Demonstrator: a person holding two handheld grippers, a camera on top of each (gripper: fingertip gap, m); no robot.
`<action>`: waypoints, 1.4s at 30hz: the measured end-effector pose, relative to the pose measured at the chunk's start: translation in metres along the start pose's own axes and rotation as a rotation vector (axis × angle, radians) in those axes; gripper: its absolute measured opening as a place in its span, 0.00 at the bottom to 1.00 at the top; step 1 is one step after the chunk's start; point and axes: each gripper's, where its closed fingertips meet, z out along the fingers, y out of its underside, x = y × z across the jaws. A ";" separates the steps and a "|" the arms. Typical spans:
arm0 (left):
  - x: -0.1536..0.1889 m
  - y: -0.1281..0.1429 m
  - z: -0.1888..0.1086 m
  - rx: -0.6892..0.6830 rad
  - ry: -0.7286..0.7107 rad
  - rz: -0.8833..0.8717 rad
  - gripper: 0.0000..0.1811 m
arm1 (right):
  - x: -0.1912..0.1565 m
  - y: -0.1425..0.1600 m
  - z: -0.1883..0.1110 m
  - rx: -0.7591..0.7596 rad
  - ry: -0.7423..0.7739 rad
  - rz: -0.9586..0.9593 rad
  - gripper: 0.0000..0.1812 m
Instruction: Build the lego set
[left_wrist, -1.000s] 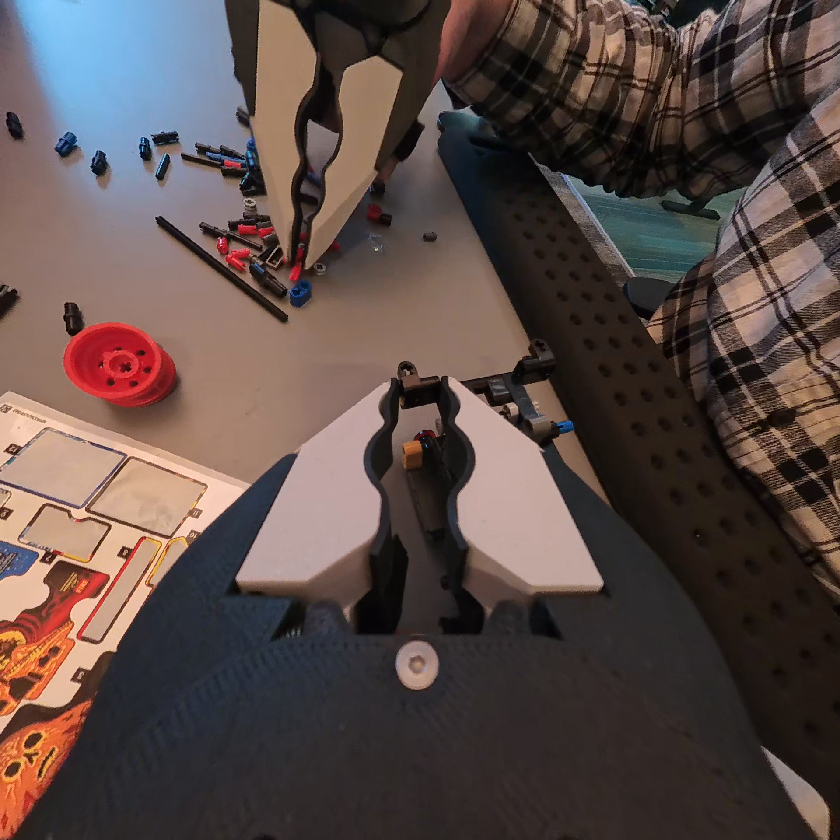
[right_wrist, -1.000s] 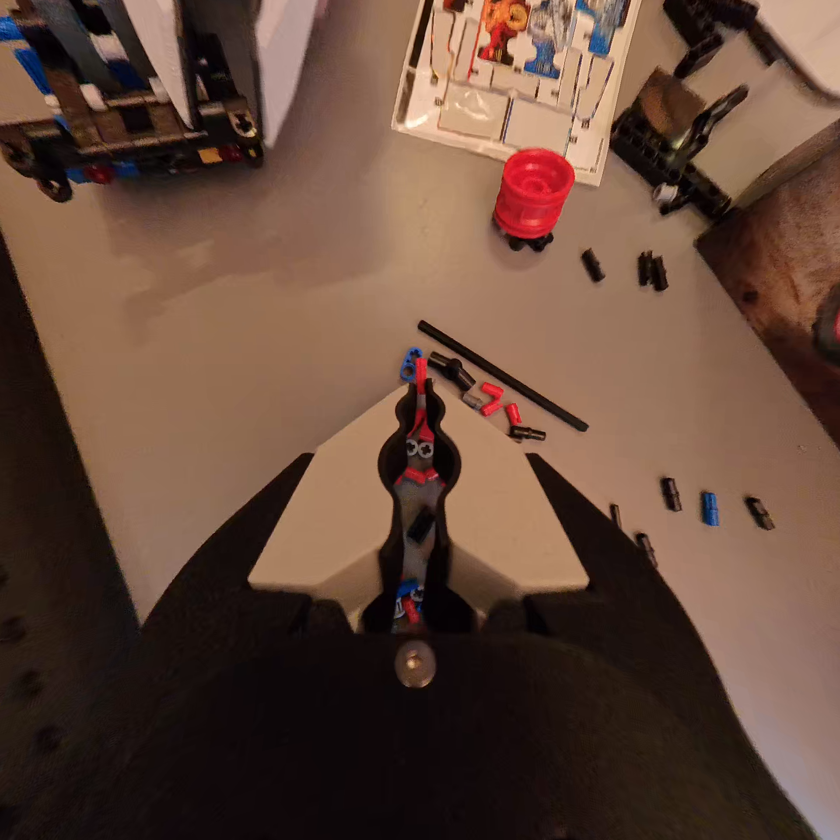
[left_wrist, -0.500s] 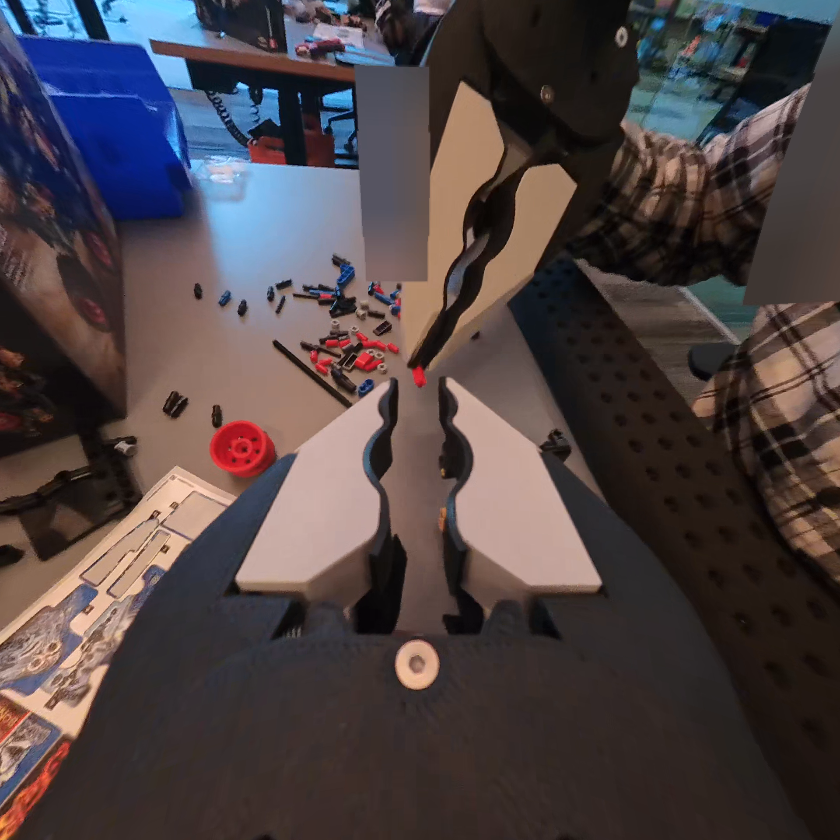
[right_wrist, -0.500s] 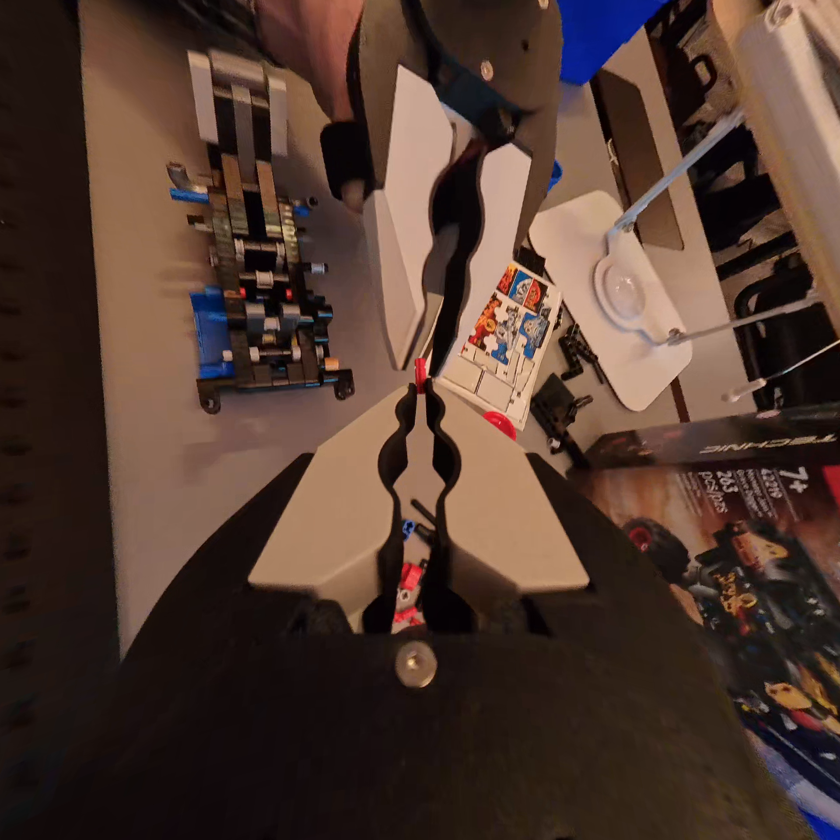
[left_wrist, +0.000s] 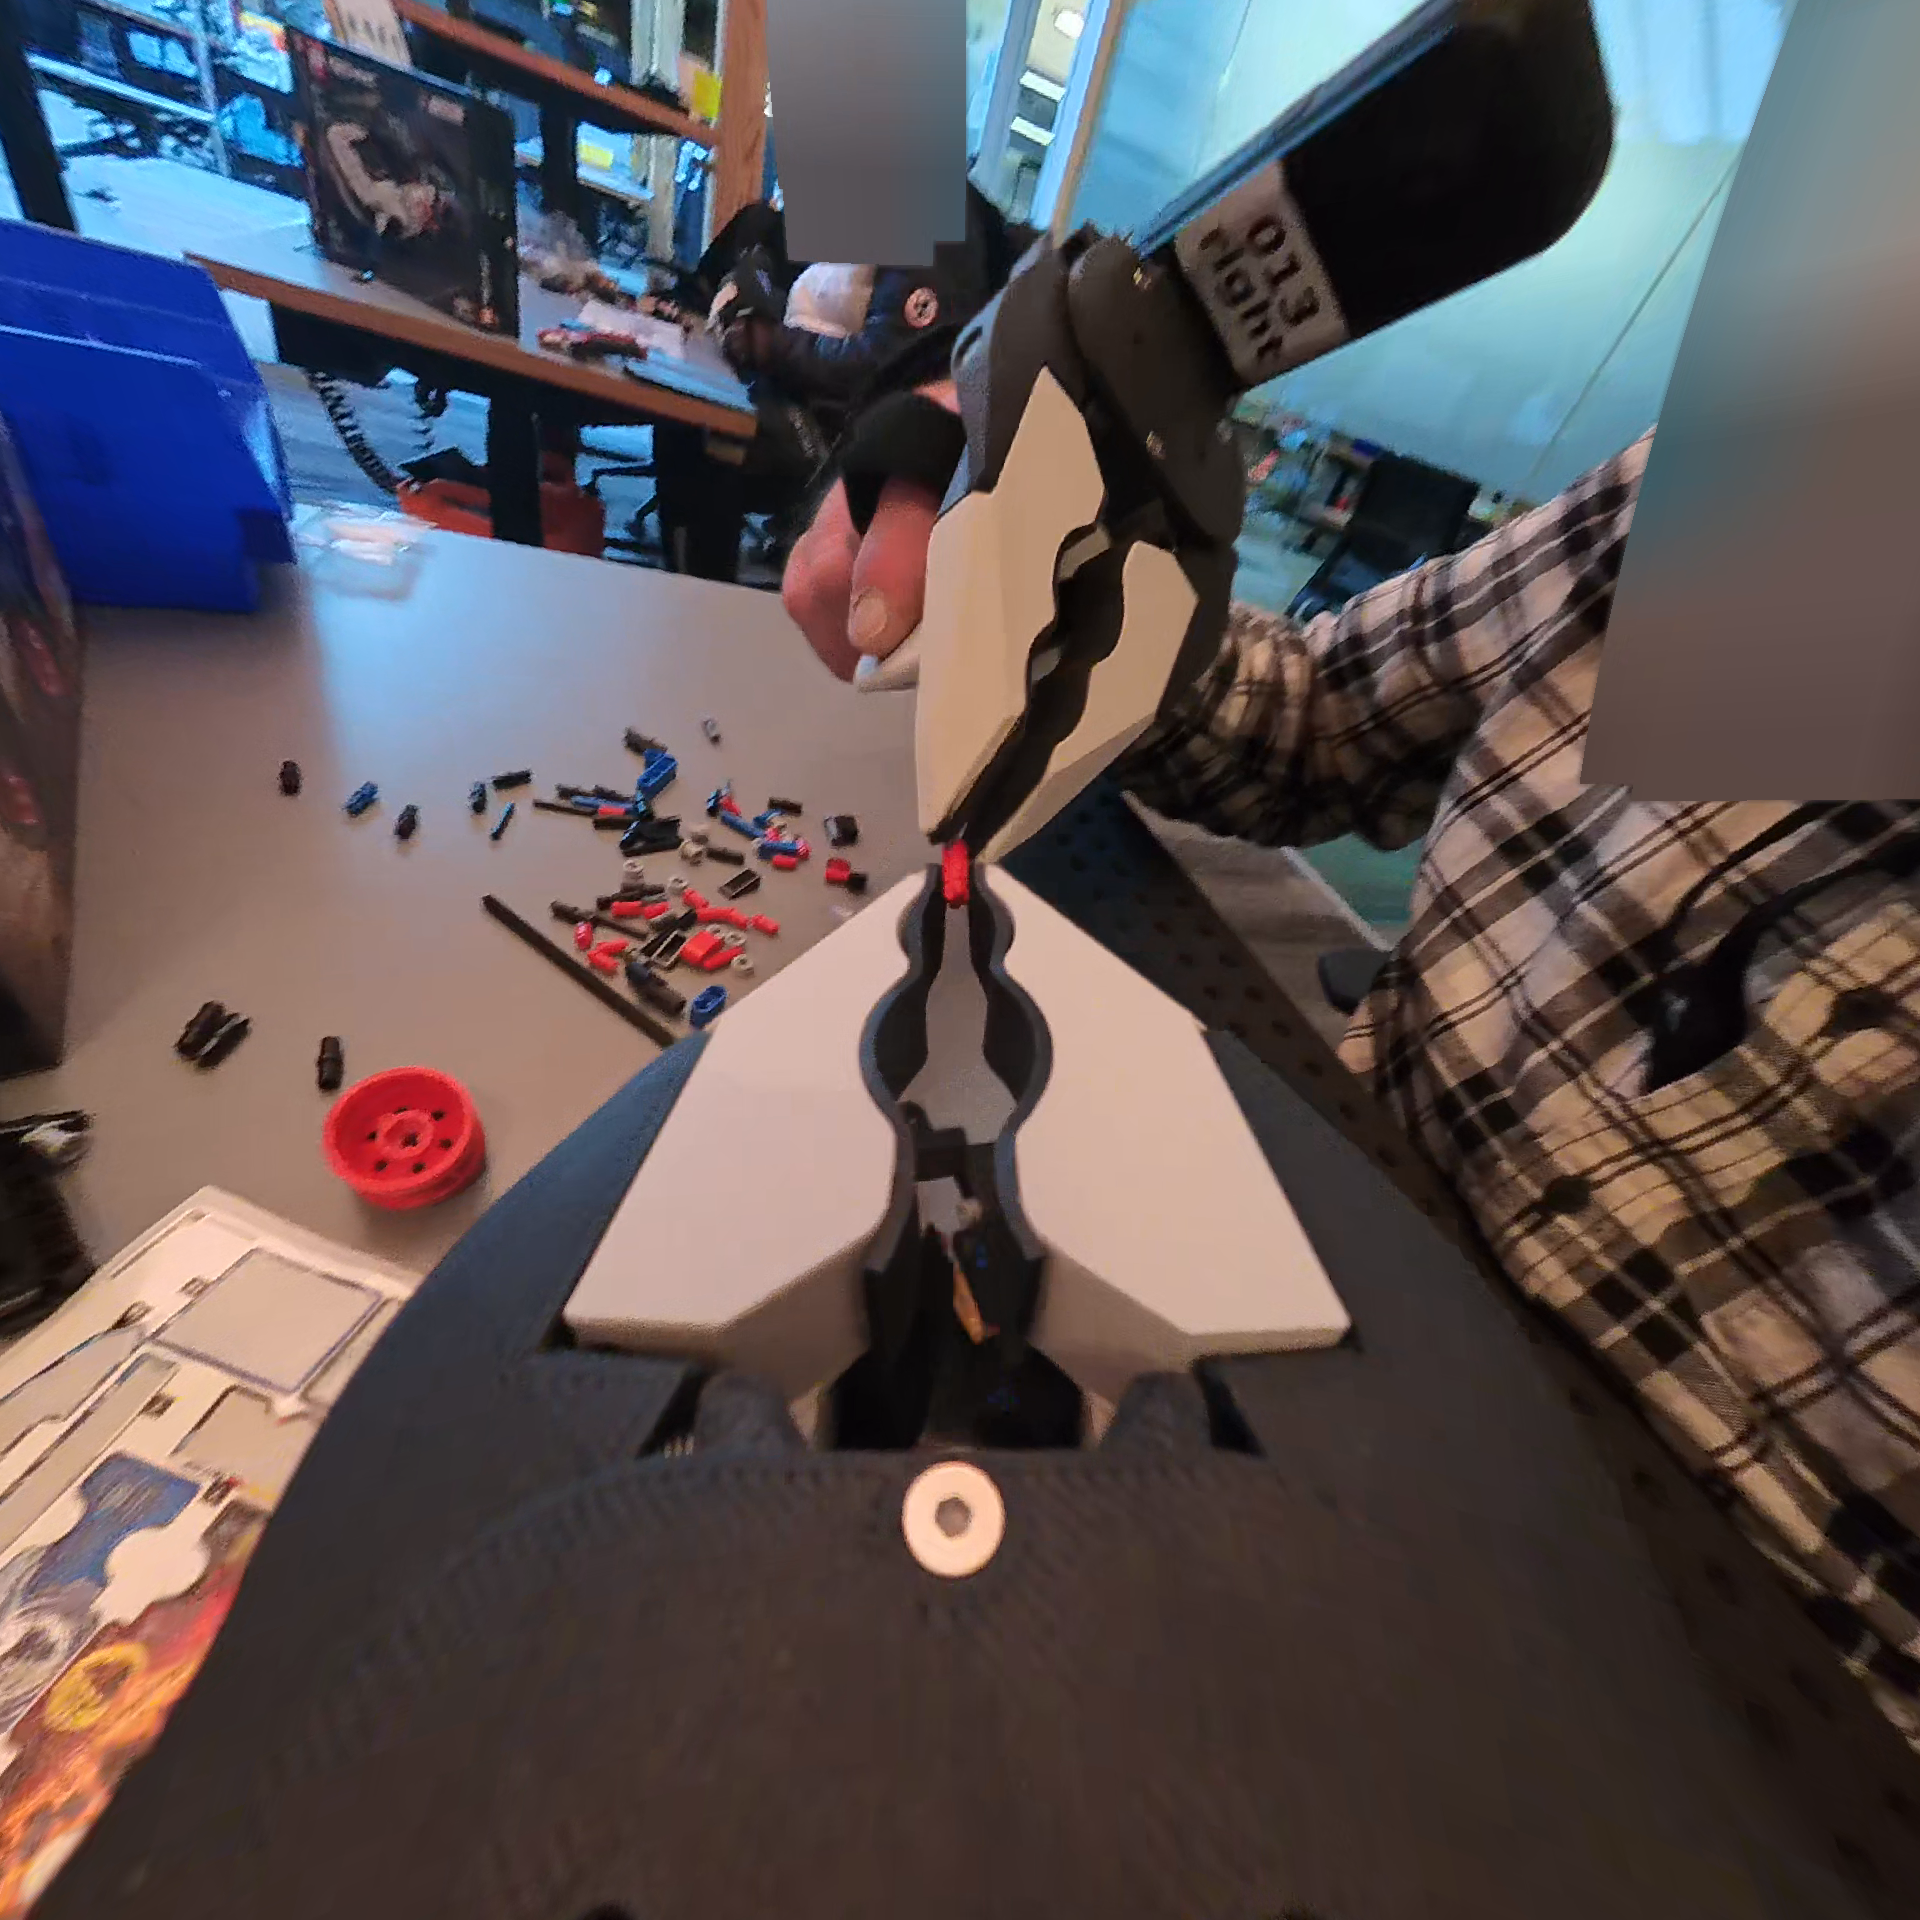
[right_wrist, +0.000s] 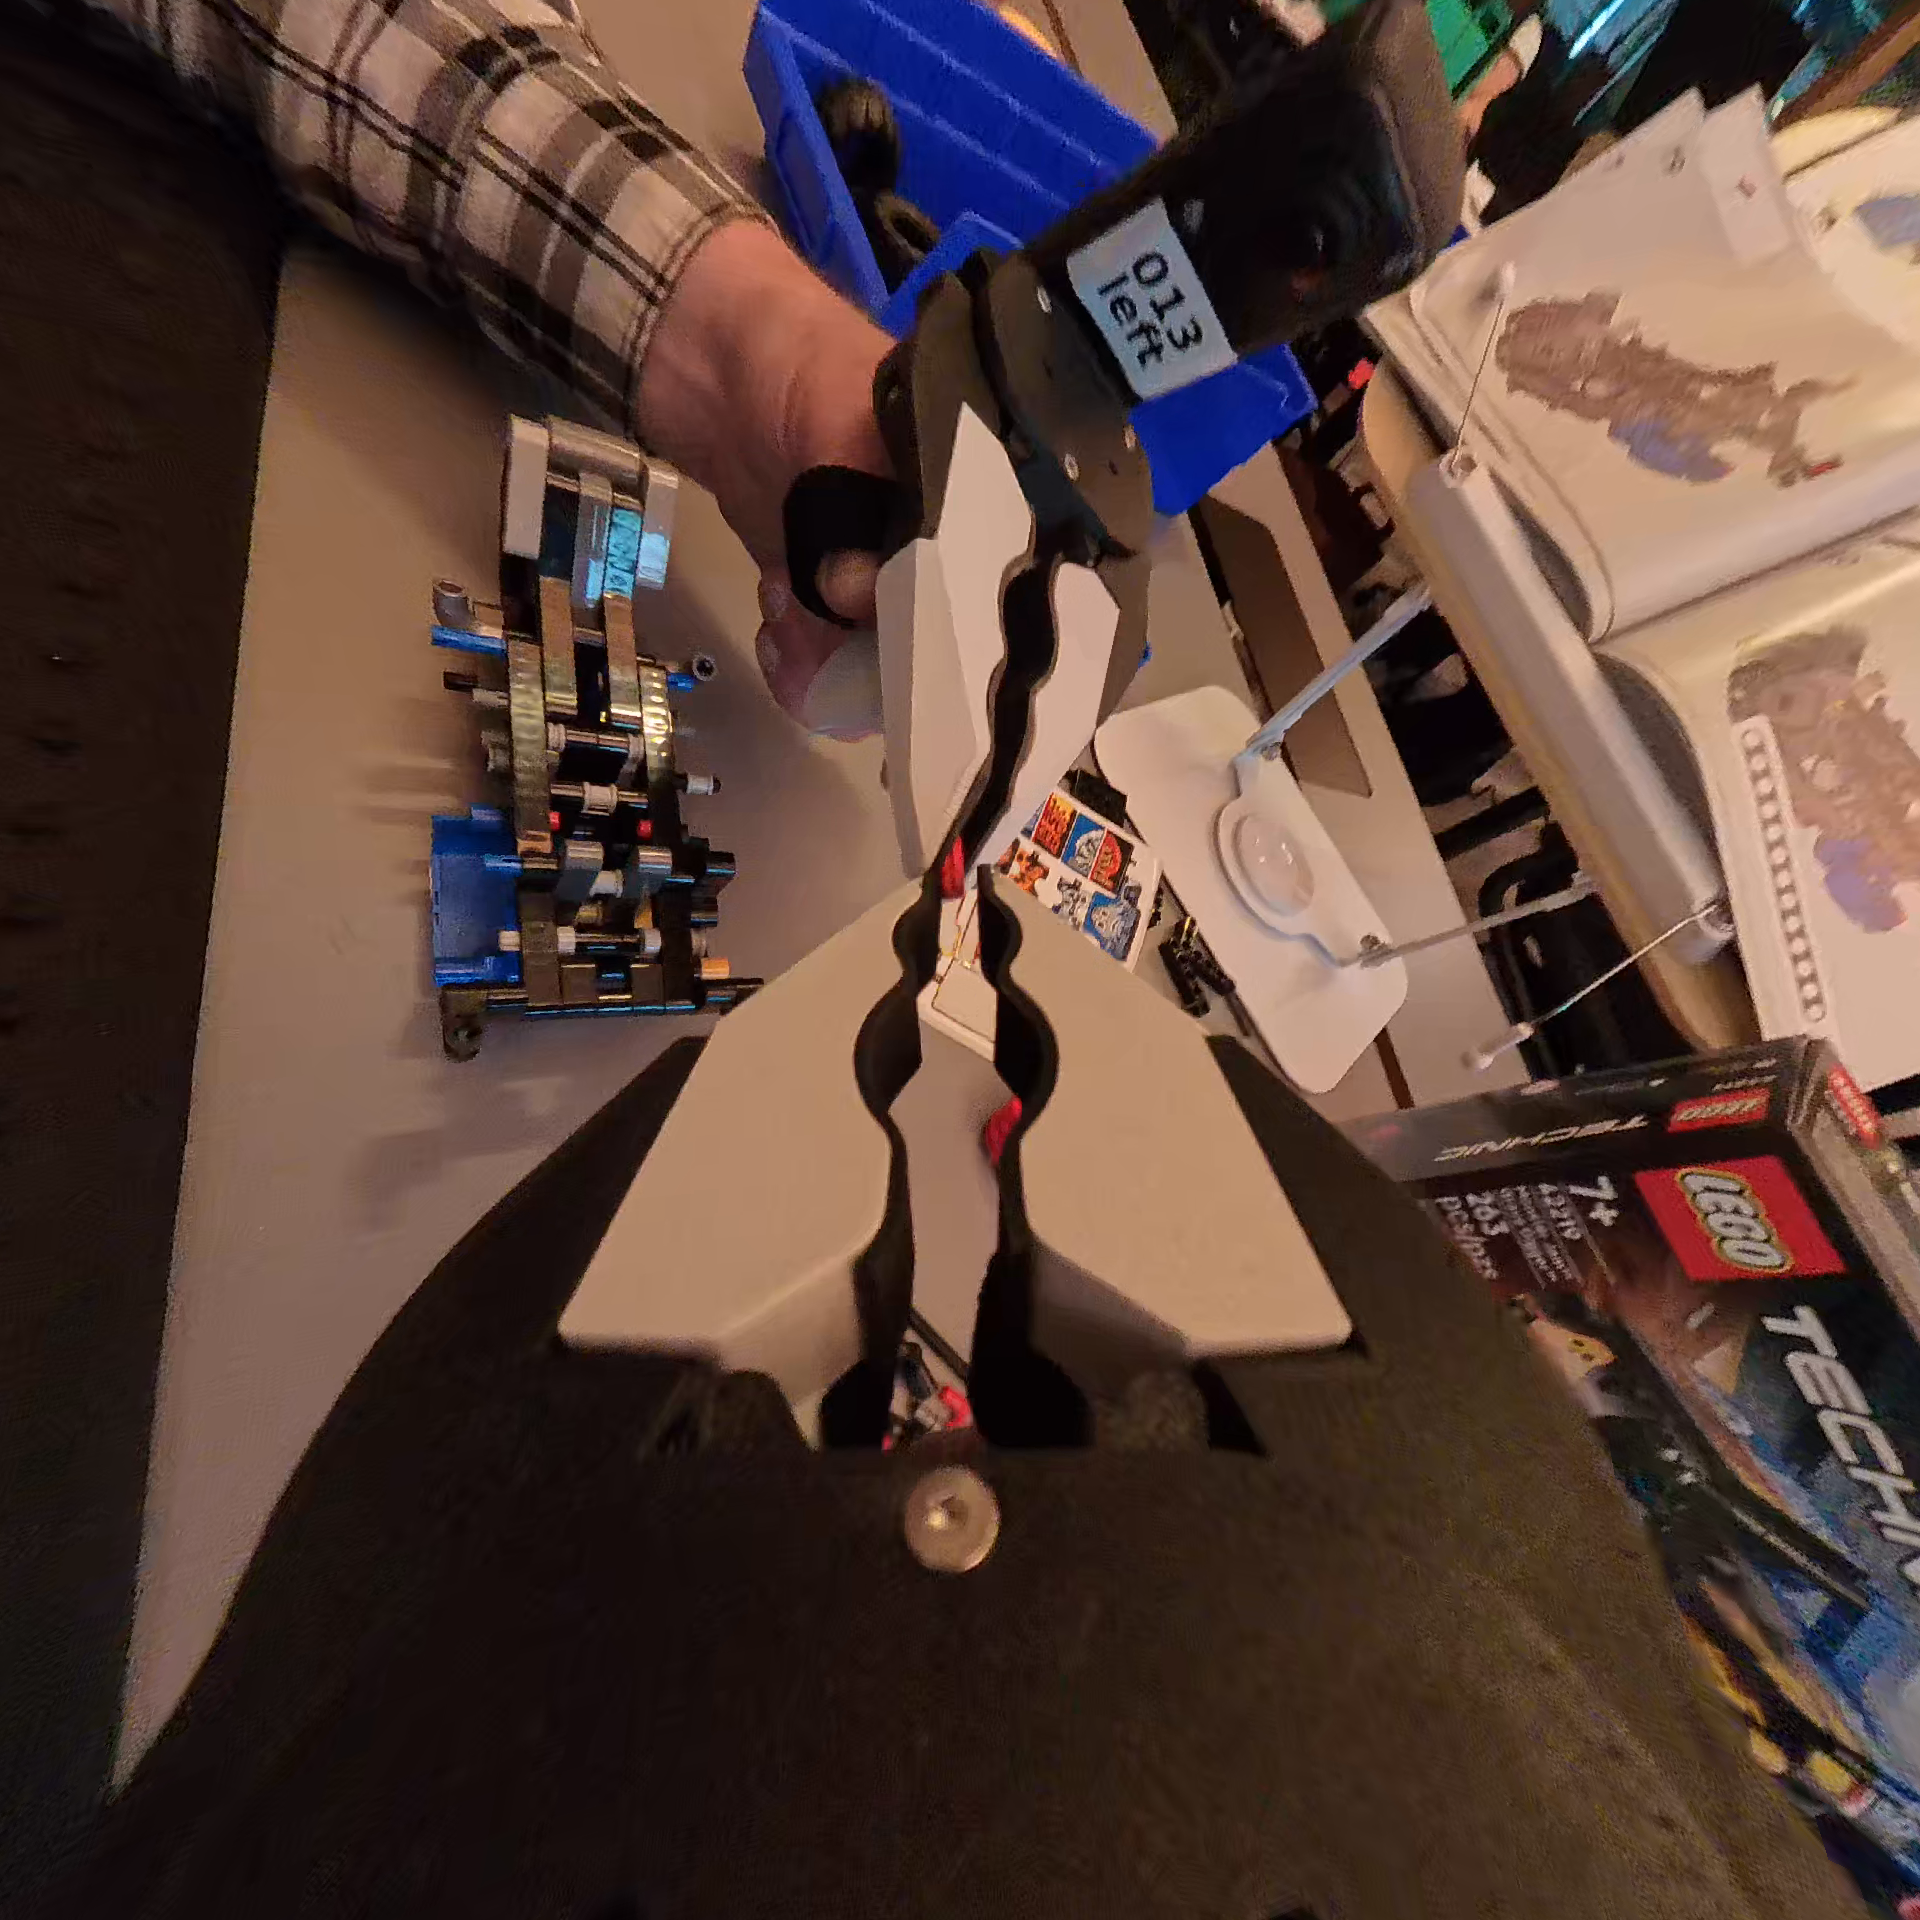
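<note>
The grey desk (left_wrist: 343, 665) carries a scatter of small red, blue and black pins (left_wrist: 675, 883), a black axle (left_wrist: 577, 971), a red wheel (left_wrist: 403, 1138), a sticker sheet (left_wrist: 177, 1382), the part-built chassis (right_wrist: 582, 790) and a blue bin (left_wrist: 125, 436).

Open grey table (left_wrist: 343, 665) behind scattered loose pieces (left_wrist: 665, 883); chassis (right_wrist: 582, 790) and box (right_wrist: 1704, 1247) flanking.

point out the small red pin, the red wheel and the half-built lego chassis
small red pin (left_wrist: 953, 871), left wrist view, middle of the pin between the two gripper tips
red wheel (left_wrist: 403, 1137), left wrist view, its hub face
half-built lego chassis (right_wrist: 587, 821), right wrist view, its black centre
</note>
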 end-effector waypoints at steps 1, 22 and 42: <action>0.004 -0.002 0.000 0.015 0.027 -0.010 0.01 | 0.000 -0.003 -0.001 0.015 0.005 -0.017 0.03; 0.002 0.033 -0.001 -0.181 0.059 -0.046 0.12 | -0.022 0.016 0.003 -0.098 -0.145 -0.133 0.01; -0.004 0.086 0.014 -0.405 0.138 -0.072 0.10 | -0.051 0.061 0.020 -0.407 -0.543 -0.213 0.01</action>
